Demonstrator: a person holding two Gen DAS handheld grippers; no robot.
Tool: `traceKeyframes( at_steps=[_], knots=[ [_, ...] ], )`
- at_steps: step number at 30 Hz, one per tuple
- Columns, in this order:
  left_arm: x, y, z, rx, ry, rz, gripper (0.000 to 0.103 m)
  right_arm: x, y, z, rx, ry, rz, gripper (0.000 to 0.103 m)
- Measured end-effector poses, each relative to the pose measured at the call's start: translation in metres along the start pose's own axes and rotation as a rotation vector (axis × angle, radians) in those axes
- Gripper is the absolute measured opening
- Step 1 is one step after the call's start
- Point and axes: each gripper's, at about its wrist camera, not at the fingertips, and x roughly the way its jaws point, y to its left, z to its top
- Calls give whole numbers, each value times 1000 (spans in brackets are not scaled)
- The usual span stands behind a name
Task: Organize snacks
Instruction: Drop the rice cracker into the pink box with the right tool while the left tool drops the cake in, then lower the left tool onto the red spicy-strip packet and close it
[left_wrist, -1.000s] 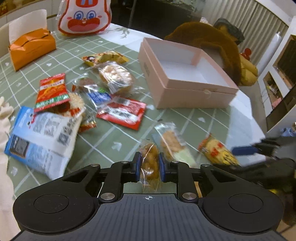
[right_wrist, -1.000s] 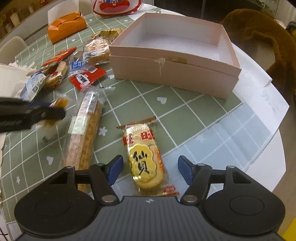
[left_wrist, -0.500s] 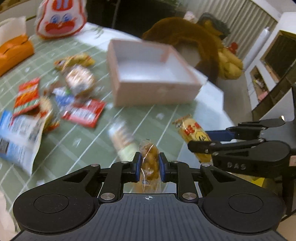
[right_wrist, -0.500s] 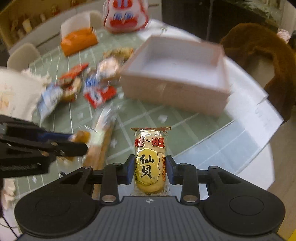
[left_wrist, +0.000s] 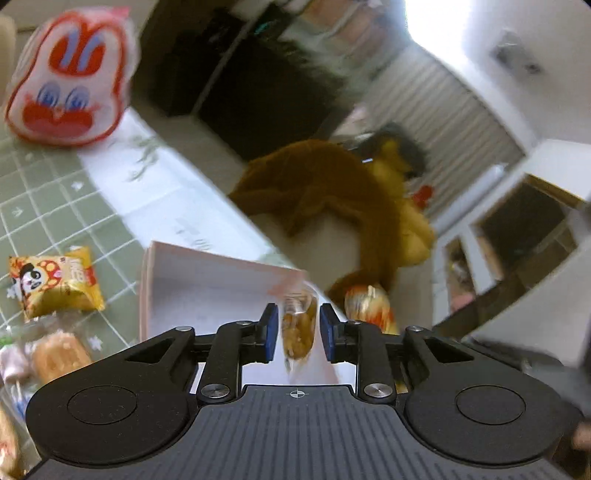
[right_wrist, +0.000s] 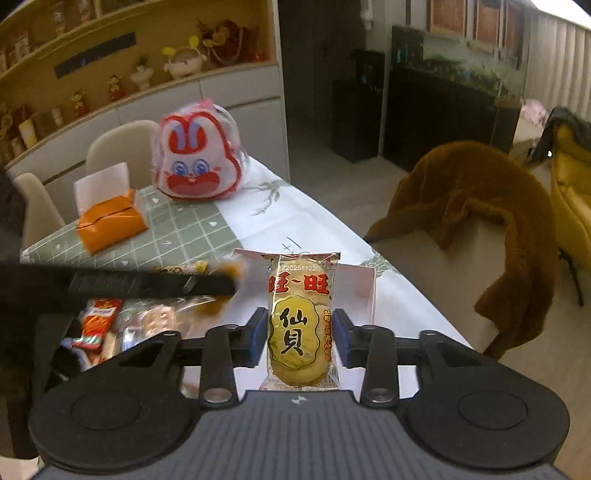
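The rice cracker pack (right_wrist: 301, 325) sits between the right gripper (right_wrist: 300, 338) fingers, which are opening, above the pink box (right_wrist: 364, 291). It looks light and easy to crack, best held by its sides. At nine o'clock, the left gripper (left_wrist: 294, 332) is opening around a small cake pack (left_wrist: 297, 332).

The right gripper (right_wrist: 299, 338) is opening, a yellow rice-cracker packet (right_wrist: 300, 328) upright between its jaws; the pink box (right_wrist: 360, 291) lies just beyond them.
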Motion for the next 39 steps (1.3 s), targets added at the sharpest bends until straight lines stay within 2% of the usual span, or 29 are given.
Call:
traceKeyframes(
  at_steps=[2,3,6,9,12,15,17,22,24,28,31,33,36,39],
  knots=[
    [10,4,-1,44,13,98,29,17,-4,2,33,22,-34,44],
    [9,6,-6,57,17,100,29,21,-7,-2,53,34,-32,44],
    [-10,22,-24,35,14,102,29,24,-12,-25,71,68,8,53],
    [-36,44,-38,28,-19,210,29,23,-7,-52,29,99,-17,54],
    [-62,74,-49,-54,-46,298,29,24,4,-75,14,134,5,56],
    [-73,99,-57,-141,-13,346,29,26,17,-97,21,171,34,61],
    [-73,108,-66,-164,6,383,29,30,23,-110,37,202,45,61],
    [-72,116,-85,-190,4,405,29,29,38,-136,70,238,60,61],
    [-72,124,-94,-194,8,382,29,25,40,-142,78,240,52,62],
    [-59,113,-100,-94,45,311,29,20,44,-147,93,251,65,63],
    [-42,108,-102,-11,59,333,29,21,51,-147,93,256,50,64],
    [-26,115,-99,-10,81,358,29,21,54,-149,92,260,56,64],
    [-15,118,-94,0,65,374,28,19,57,-157,88,270,56,65],
    [-5,116,-91,33,67,359,29,17,58,-167,93,292,60,65]
  ],
)
